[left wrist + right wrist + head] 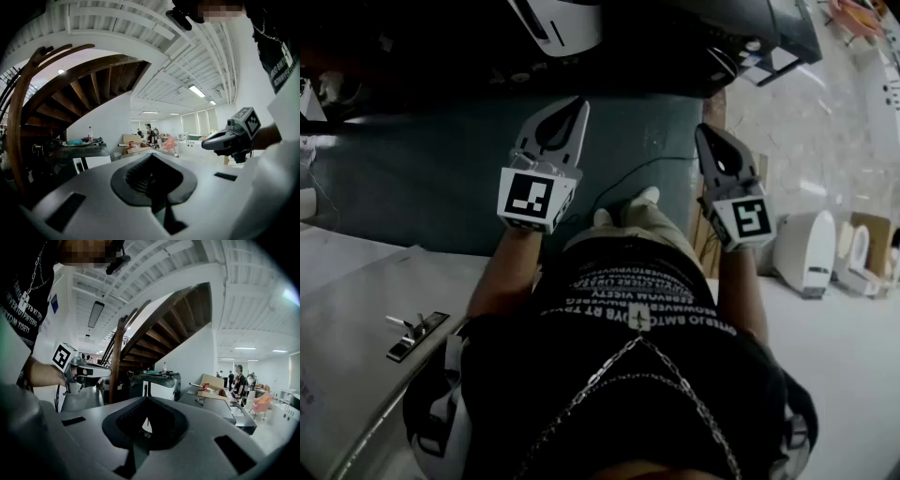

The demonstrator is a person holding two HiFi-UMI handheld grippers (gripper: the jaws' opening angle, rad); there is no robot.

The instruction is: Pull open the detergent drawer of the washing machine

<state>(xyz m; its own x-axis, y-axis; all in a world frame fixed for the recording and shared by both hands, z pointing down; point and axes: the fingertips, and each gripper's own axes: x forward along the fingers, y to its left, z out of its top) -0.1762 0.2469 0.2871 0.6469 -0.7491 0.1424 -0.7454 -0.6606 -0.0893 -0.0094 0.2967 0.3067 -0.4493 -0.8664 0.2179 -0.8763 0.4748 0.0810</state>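
Observation:
Both grippers are held up in the air in front of the person's chest, pointing away from the body. My left gripper [578, 103] has its jaws together with nothing in them, and its own view shows the same [157, 206]. My right gripper [704, 130] is also shut and empty; from the left gripper view it reads as one closed wedge [207, 145]. The right gripper view catches the left gripper [106, 372] beside a wooden post. A white rounded appliance [559, 22] lies at the top edge of the head view. No detergent drawer can be made out.
A wooden spiral staircase [164, 319] rises ahead. Under it stands a dark table [77, 149] with a bottle. Cardboard boxes [213, 386] and distant people [149, 133] are further off. White toilets [807, 251] stand at the right, and a white panel [352, 309] at lower left.

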